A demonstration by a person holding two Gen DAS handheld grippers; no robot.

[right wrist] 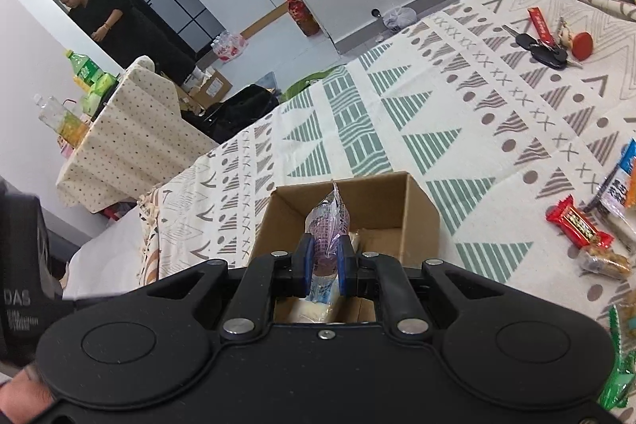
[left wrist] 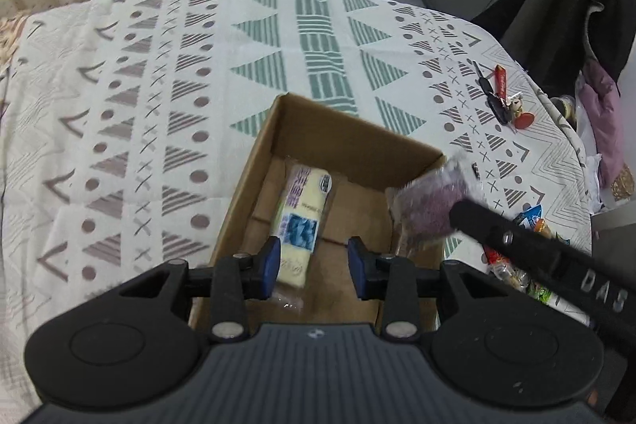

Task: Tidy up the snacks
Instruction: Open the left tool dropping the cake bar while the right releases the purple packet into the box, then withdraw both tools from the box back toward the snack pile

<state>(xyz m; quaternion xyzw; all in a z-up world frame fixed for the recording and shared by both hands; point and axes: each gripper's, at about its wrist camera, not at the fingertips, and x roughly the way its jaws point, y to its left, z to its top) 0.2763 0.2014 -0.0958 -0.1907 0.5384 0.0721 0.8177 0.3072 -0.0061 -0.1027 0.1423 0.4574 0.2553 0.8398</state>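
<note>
An open cardboard box (left wrist: 349, 134) (right wrist: 421, 213) stands on the patterned tablecloth. Inside it lies a pale yellow snack pack (left wrist: 304, 221) with purple print. My left gripper (left wrist: 314, 267) hovers over the near end of the box, open, its blue pads on either side of that pack without holding it. My right gripper (right wrist: 325, 267) is shut on a purple snack packet (right wrist: 328, 225) (left wrist: 431, 201) in clear wrap, held above the box's right side. In the left wrist view the packet is blurred at the box's right wall.
Loose snacks lie on the cloth right of the box: a red wrapped bar (right wrist: 578, 223), a blue and white pack (right wrist: 620, 185), green wrappers (right wrist: 620, 364). Keys with a red tag (left wrist: 501, 94) (right wrist: 544, 40) lie farther back. A person (right wrist: 103, 22) stands in the background.
</note>
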